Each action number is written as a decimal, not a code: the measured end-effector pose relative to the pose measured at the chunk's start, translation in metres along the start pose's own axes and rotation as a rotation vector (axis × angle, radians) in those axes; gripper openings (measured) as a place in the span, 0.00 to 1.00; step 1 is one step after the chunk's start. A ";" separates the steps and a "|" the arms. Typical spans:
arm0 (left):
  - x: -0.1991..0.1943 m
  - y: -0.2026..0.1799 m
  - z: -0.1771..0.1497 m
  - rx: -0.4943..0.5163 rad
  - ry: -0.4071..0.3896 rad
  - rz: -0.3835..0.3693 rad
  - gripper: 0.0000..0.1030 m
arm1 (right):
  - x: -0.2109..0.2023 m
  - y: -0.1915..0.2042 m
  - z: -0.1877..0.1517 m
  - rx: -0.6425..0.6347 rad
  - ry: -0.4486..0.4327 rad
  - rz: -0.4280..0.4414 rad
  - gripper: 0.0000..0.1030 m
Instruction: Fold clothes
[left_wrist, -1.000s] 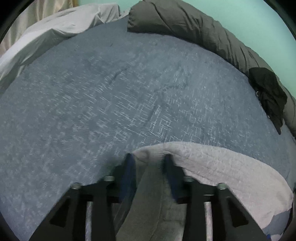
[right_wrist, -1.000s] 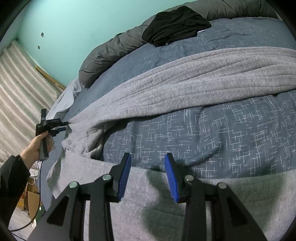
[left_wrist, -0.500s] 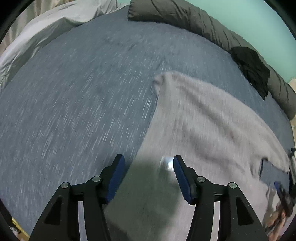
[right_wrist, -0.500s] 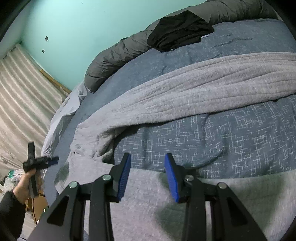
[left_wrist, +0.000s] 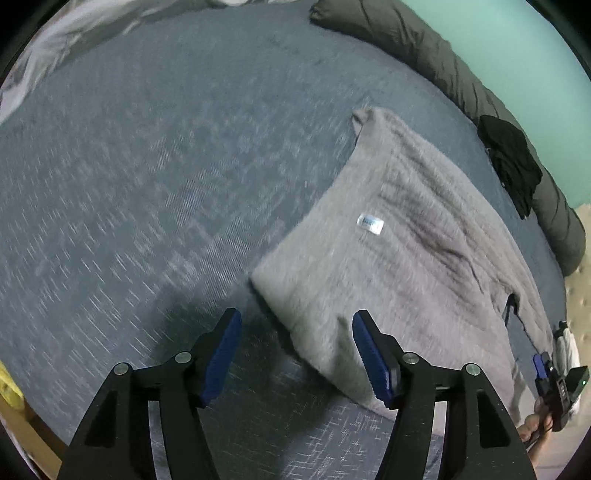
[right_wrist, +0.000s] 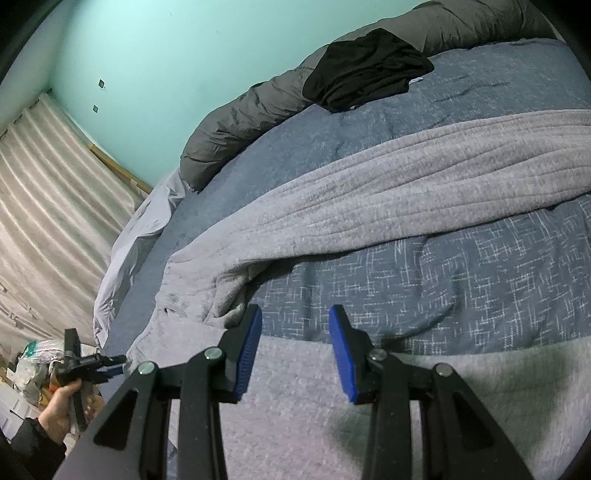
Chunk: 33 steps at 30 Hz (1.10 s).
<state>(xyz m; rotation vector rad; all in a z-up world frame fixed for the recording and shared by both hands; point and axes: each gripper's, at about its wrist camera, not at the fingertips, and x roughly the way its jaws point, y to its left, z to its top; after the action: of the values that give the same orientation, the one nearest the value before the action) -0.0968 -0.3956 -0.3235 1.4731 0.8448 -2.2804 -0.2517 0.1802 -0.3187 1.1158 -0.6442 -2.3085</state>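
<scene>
Broadly, on the blue bedspread (left_wrist: 155, 192) the grey knit garment (left_wrist: 413, 236) lies half-folded; left gripper (left_wrist: 297, 354) opening, empty, should retake the near corner, while right gripper (right_wrist: 295, 347), parted and unladen, hovers over the hem.

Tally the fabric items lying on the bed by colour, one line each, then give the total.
Light grey knit garment: 1
Black garment: 1
Dark grey duvet, bunched along the wall side: 1
Pale lilac sheet, crumpled at the bed's edge: 1
Total: 4, all lying on the blue bedcover.
</scene>
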 end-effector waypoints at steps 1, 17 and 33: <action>0.006 0.000 -0.002 -0.013 0.010 -0.016 0.65 | 0.000 0.000 0.000 0.002 -0.001 0.001 0.37; -0.008 0.012 -0.015 -0.023 -0.037 -0.064 0.05 | 0.005 -0.005 -0.002 0.017 0.018 -0.002 0.37; -0.004 0.029 -0.019 -0.046 -0.046 -0.057 0.05 | -0.009 -0.020 -0.008 0.044 0.054 -0.077 0.37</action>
<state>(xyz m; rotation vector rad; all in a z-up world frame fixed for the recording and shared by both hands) -0.0659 -0.4071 -0.3348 1.3886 0.9305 -2.3102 -0.2446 0.1995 -0.3304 1.2395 -0.6453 -2.3297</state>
